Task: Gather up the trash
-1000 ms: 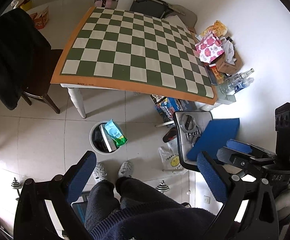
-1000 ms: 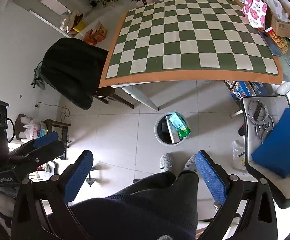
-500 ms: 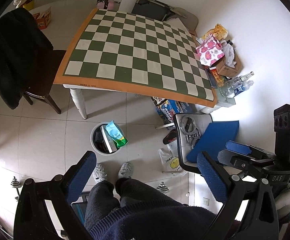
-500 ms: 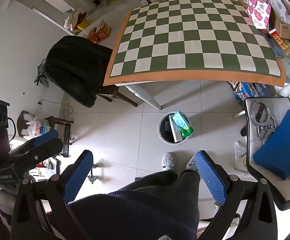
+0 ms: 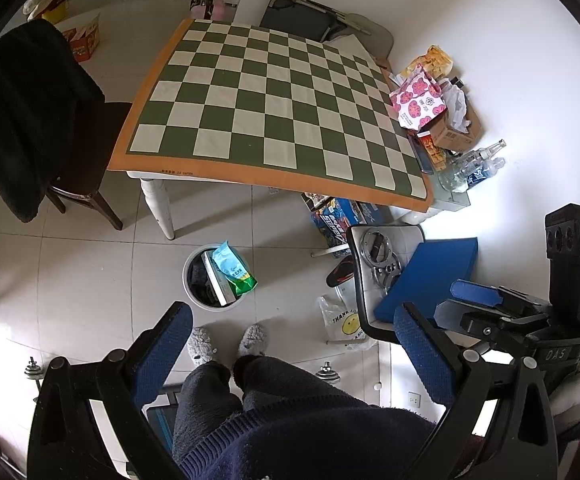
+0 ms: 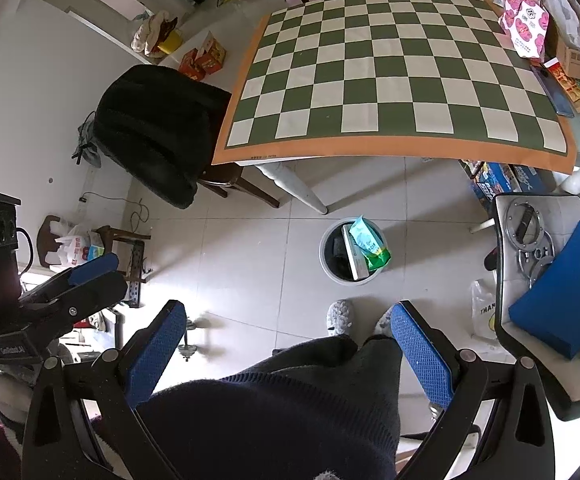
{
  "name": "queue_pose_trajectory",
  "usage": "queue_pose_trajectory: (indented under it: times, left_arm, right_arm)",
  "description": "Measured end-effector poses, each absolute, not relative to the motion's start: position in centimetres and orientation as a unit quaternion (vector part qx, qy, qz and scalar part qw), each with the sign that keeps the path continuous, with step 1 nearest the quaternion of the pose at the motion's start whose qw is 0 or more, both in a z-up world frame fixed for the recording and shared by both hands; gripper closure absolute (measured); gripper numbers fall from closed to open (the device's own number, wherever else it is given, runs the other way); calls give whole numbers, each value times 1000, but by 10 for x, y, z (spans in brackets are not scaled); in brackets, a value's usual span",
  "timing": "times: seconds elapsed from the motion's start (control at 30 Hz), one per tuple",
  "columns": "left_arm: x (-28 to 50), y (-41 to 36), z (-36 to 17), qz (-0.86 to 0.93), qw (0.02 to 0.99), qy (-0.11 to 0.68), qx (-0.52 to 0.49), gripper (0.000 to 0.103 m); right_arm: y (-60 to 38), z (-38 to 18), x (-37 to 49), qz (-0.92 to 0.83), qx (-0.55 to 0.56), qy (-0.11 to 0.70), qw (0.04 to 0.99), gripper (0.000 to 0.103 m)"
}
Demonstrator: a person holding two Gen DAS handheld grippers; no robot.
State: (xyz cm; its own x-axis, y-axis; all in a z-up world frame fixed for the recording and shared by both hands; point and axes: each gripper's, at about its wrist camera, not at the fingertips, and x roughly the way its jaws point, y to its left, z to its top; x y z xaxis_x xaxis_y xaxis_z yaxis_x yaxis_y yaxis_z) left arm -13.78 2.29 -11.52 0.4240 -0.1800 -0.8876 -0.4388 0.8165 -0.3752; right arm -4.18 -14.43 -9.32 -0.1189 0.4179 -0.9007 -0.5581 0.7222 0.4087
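green packet (image 5: 234, 270) beyond left hand-held gripper (image 5: 290, 340)

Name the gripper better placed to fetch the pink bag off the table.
Right, probably: the pink bag lies at the table's right edge, on the right gripper's side; both jaws open, empty.

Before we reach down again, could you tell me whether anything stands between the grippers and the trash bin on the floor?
Nothing visible blocks it. The bin stands on open floor just ahead of the person's slippers, with a green packet sticking out of it. Both the left gripper and right gripper are open and empty above the person's legs; the table leg stands beyond the bin.
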Motion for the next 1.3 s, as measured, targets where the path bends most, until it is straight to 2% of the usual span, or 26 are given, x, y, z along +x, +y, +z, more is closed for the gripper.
queue_pose_trajectory:
  times: [1.3]
  left_arm:
    - [-142,14,-112,74,790,532,-294,0]
  right_arm:
    - [-147,-94,-43,371,-52,652,659,0]
